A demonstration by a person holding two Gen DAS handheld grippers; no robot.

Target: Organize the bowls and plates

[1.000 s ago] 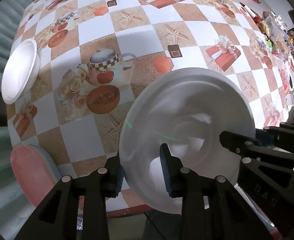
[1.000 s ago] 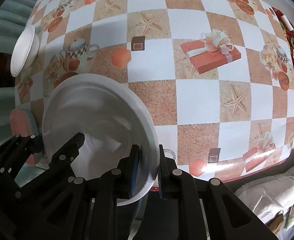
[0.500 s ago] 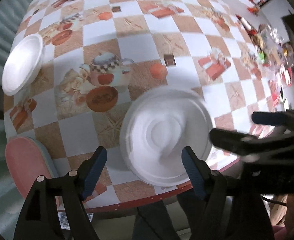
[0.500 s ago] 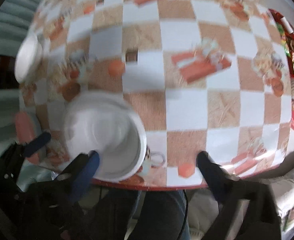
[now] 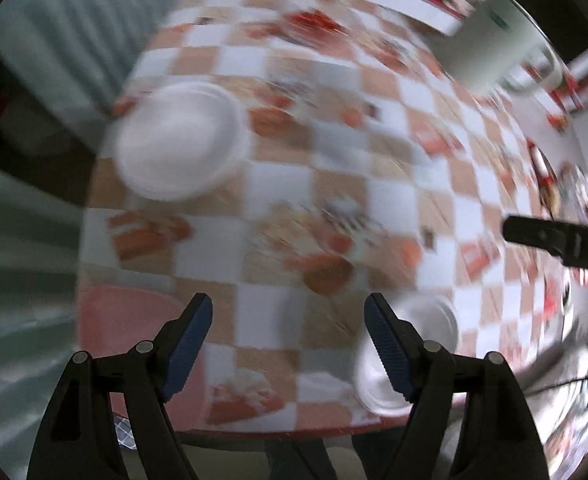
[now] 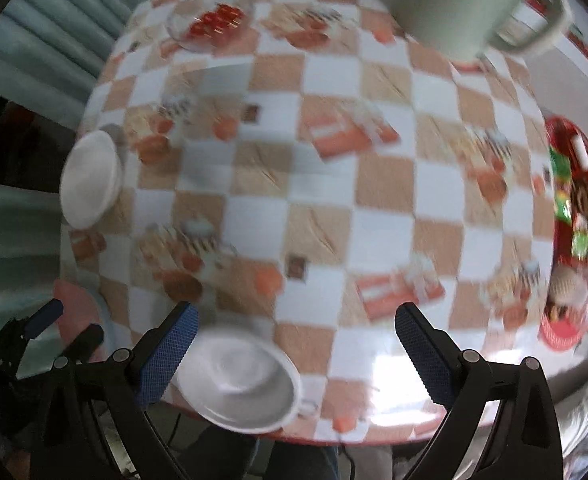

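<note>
Grippers first: my left gripper (image 5: 287, 344) is spread wide at the bottom of the left wrist view, its blue pads (image 5: 187, 340) apart and nothing between them. My right gripper (image 6: 294, 354) is the same in the right wrist view, released, with the blue pads (image 6: 167, 354) far from each other and empty.

Just beside the left pad of the right gripper, in the lower left of the right wrist view, I see the white plate (image 6: 239, 384). It lies flat on the table with checkered cloth (image 6: 386, 188), at the near edge of it, and I think no pad touches it. In the left wrist view the same plate (image 5: 426, 328) shows at the lower right, partly behind the right finger of the left gripper, very blurred.

Further out, the white bowl (image 5: 177, 140) stands in the upper left of the left wrist view, near the left edge of the table. In the right wrist view this bowl (image 6: 91, 178) is at the middle left, well apart from the plate.

A pink chair seat (image 5: 121, 320) shows under the table edge at the lower left of the left wrist view. At the top of the right wrist view stand a glass bowl with red contents (image 6: 211, 18) and, to the right of it, a large pale green mug (image 6: 466, 4). A red tray with wrapped sweets (image 6: 574, 184) is at the right side. Both views are blurred.
</note>
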